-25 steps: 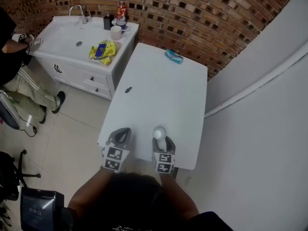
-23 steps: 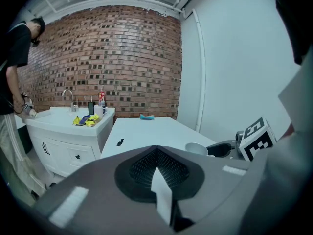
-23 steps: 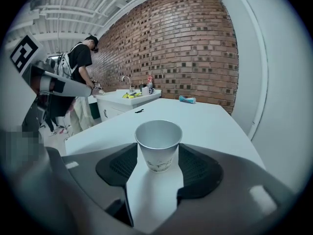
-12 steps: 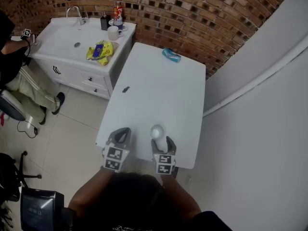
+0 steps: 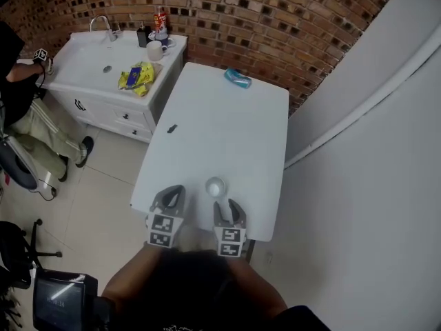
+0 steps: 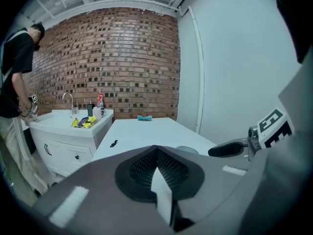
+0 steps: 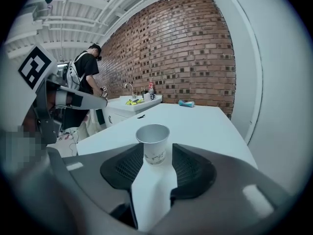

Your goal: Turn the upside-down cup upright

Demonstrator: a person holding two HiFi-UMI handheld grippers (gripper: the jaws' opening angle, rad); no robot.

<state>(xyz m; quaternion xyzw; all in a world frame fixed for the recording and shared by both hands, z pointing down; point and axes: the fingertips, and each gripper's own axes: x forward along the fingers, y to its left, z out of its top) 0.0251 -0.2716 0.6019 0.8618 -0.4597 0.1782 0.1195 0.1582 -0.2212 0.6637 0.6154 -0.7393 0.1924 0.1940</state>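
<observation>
A white paper cup stands upright, mouth up, on the white table near its front edge. In the right gripper view the cup sits just ahead of the jaw tips, touching neither pad. My right gripper is open; its jaws have just been closing, with nothing gripped between them. My left gripper hovers at the table's front left edge, shut and empty, to the left of the cup. The left gripper view shows only the cup's rim over its jaws.
A blue object lies at the table's far end and a small dark item near its left edge. Left of the table stands a sink cabinet with a yellow packet. A person stands beyond. A white wall runs along the right.
The right gripper has drawn back from the cup, which stays standing on the table. Both grippers sit slightly nearer the person.
</observation>
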